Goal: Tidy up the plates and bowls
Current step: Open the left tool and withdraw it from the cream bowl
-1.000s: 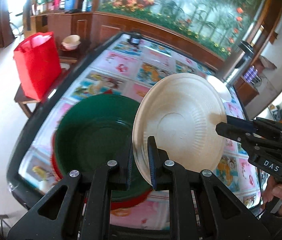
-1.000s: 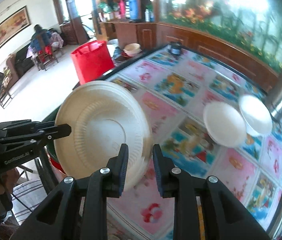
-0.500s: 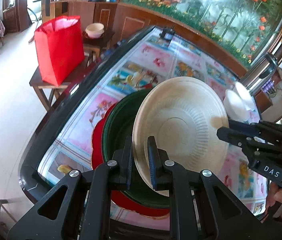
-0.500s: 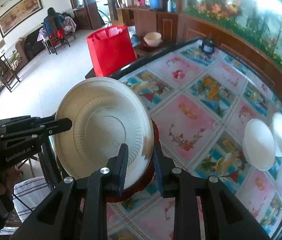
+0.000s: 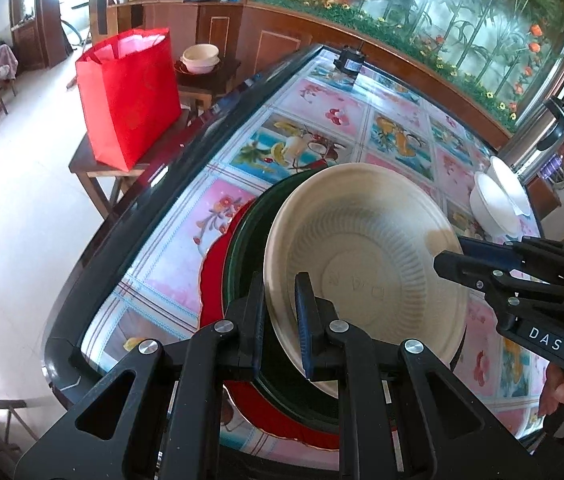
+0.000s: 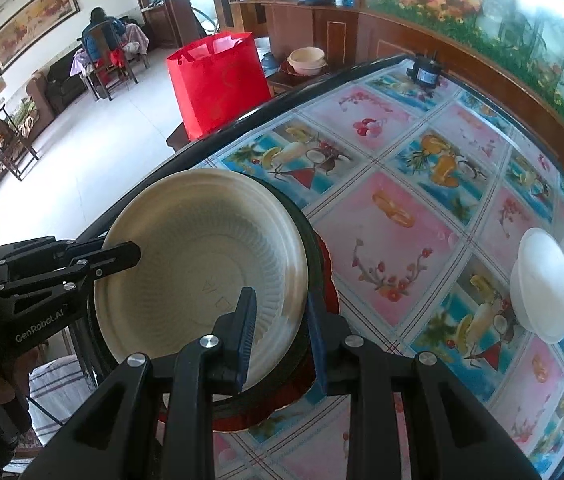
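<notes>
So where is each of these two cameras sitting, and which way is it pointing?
Left wrist: rides the left gripper, looking along its fingers at the paper plate it pinches; the right gripper and a hand show.
Right wrist: rides the right gripper, facing the same plate; the left gripper shows.
Shared: plate, green bowl, white bowls, red bag.

A dark-rimmed table (image 6: 361, 76) covered in a fruit-and-flower print cloth (image 6: 385, 216) fills the right of the frame. Lying directly on it: a red plate (image 5: 214, 280) at the lower centre under stacked dishes, two white bowls (image 6: 541, 284) touching at the right edge, and a small black device (image 6: 425, 72) near the top.
</notes>
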`<control>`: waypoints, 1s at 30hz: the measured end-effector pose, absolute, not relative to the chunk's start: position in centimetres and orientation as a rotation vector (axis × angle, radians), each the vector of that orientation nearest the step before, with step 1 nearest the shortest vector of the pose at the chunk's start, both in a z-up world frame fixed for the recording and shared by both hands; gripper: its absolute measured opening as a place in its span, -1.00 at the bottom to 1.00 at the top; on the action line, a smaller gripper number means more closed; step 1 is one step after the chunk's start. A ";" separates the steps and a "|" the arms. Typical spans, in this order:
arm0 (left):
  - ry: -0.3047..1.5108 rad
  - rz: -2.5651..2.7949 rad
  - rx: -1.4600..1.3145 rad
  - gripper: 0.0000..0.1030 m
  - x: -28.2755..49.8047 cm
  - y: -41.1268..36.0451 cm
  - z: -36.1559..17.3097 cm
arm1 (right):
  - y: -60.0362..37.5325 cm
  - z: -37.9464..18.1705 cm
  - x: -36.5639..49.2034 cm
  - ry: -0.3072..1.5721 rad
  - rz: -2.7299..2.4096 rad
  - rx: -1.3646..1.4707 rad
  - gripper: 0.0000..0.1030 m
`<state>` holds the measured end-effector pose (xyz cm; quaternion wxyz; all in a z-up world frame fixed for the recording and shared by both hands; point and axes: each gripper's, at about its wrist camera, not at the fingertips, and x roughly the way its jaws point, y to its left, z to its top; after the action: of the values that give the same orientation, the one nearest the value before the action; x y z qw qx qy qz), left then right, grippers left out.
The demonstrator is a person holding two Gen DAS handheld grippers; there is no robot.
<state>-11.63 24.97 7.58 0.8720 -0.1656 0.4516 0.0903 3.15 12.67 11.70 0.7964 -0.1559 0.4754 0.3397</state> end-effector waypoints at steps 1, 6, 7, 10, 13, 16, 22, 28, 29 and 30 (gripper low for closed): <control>0.940 0.193 -0.339 -0.73 -11.6 24.9 7.7 | 12.7 11.6 3.2 1.023 0.730 -0.331 -0.49; 0.938 0.204 -0.315 -0.71 -11.4 24.5 7.7 | 12.5 11.6 3.1 1.035 0.745 -0.317 -0.45; 0.940 0.203 -0.306 -0.62 -11.4 24.3 7.7 | 12.4 11.6 3.2 1.038 0.749 -0.308 -0.43; 0.937 0.216 -0.258 -0.44 -11.3 23.7 7.8 | 12.2 11.6 3.1 1.039 0.752 -0.304 -0.37; 0.913 0.222 -0.238 -0.24 -11.4 23.3 8.2 | 11.9 11.6 2.9 1.037 0.750 -0.298 -0.30; 0.888 0.241 -0.208 -0.21 -11.4 23.0 8.7 | 11.6 11.7 2.8 1.035 0.756 -0.286 -0.23; 0.859 0.240 -0.190 -0.21 -11.6 22.5 9.3 | 10.4 11.9 2.3 1.025 0.758 -0.253 -0.15; 0.828 0.232 -0.171 0.18 -11.5 20.6 9.8 | 8.6 12.6 1.4 0.997 0.762 -0.201 0.02; 0.822 0.226 -0.173 0.18 -11.5 20.4 9.9 | 8.2 12.7 1.2 0.993 0.758 -0.196 0.05; 0.821 0.221 -0.178 0.18 -11.4 20.2 10.0 | 7.9 12.7 1.1 0.991 0.754 -0.194 0.09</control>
<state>-11.40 20.17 9.97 0.9071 -0.0861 0.3978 0.1071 1.07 7.88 12.69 0.8080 -0.0908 0.4635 0.3524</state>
